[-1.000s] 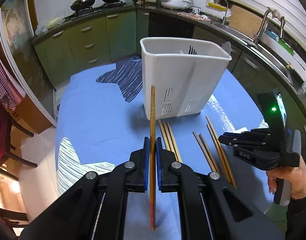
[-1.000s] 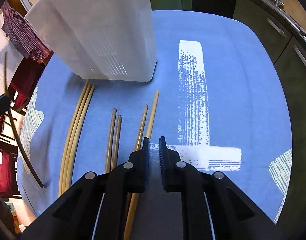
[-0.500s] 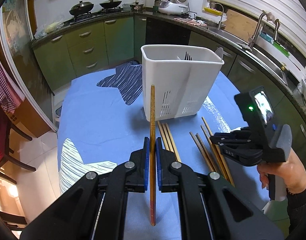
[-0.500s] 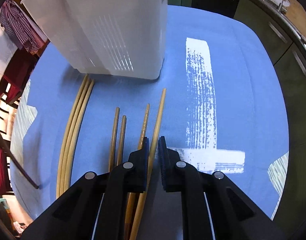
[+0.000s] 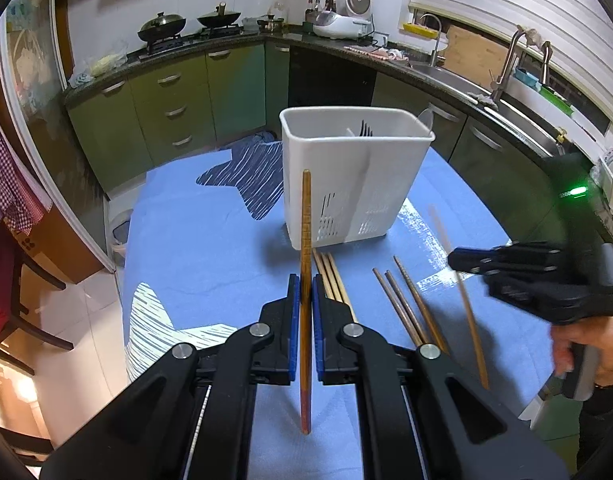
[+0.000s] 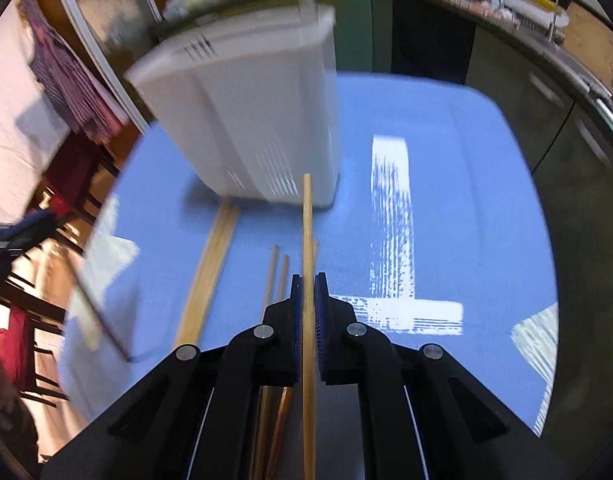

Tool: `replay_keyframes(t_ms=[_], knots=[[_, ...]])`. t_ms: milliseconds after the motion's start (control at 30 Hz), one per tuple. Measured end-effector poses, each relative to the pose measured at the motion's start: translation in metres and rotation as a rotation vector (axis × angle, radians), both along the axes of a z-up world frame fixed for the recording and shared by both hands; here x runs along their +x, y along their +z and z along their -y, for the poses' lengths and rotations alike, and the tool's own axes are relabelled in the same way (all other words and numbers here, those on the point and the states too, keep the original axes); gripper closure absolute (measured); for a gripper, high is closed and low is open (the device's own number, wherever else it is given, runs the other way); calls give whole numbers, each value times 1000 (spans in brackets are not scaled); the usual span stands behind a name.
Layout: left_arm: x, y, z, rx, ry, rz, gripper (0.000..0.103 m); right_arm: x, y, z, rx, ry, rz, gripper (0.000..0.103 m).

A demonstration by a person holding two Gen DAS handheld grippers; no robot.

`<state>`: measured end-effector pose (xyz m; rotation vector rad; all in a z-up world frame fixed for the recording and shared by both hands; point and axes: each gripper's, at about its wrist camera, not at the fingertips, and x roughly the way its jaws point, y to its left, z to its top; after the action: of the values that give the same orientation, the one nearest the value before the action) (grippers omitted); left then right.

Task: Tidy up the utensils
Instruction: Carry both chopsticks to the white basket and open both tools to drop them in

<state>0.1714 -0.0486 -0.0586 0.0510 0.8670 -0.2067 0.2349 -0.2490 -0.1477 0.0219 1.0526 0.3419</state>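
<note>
My left gripper [image 5: 305,285] is shut on a dark brown chopstick [image 5: 305,248] and holds it above the blue tablecloth, pointing at the white utensil holder [image 5: 354,184]. My right gripper [image 6: 307,285] is shut on a light wooden chopstick [image 6: 307,232], lifted off the cloth; in the left wrist view this gripper [image 5: 456,260] is at the right with the chopstick [image 5: 462,296] slanting through it. Several chopsticks [image 5: 406,304] still lie on the cloth in front of the holder, pale ones [image 6: 210,276] to the left in the right wrist view. The holder [image 6: 258,120] holds a fork.
The round table [image 5: 194,240] with blue patterned cloth drops off at left and front. Green kitchen cabinets [image 5: 178,100] and a counter with a sink [image 5: 458,80] curve behind. Chairs [image 5: 10,300] stand at the left.
My right gripper closed on the light chopstick and lifted it off the cloth, rising and tilting up toward the holder. My left gripper rose a little, still holding its chopstick.
</note>
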Motion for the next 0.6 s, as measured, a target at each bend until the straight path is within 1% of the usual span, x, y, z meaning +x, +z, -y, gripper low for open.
replay_keyframes(t_ms=[133, 267, 333, 433, 600], knots=[[-5, 7, 1, 0, -10, 13, 97, -29, 36, 10, 45, 16, 97, 96], [-9, 12, 1, 5, -17, 25, 97, -56, 57, 17, 60, 37, 147, 96], [-12, 16, 1, 7, -19, 34, 97, -68, 69, 31, 64, 41, 165, 96], [-14, 21, 3, 9, -22, 44, 97, -76, 80, 35, 72, 49, 189, 96], [-16, 32, 5, 16, -27, 63, 97, -79, 97, 42, 86, 50, 221, 96]])
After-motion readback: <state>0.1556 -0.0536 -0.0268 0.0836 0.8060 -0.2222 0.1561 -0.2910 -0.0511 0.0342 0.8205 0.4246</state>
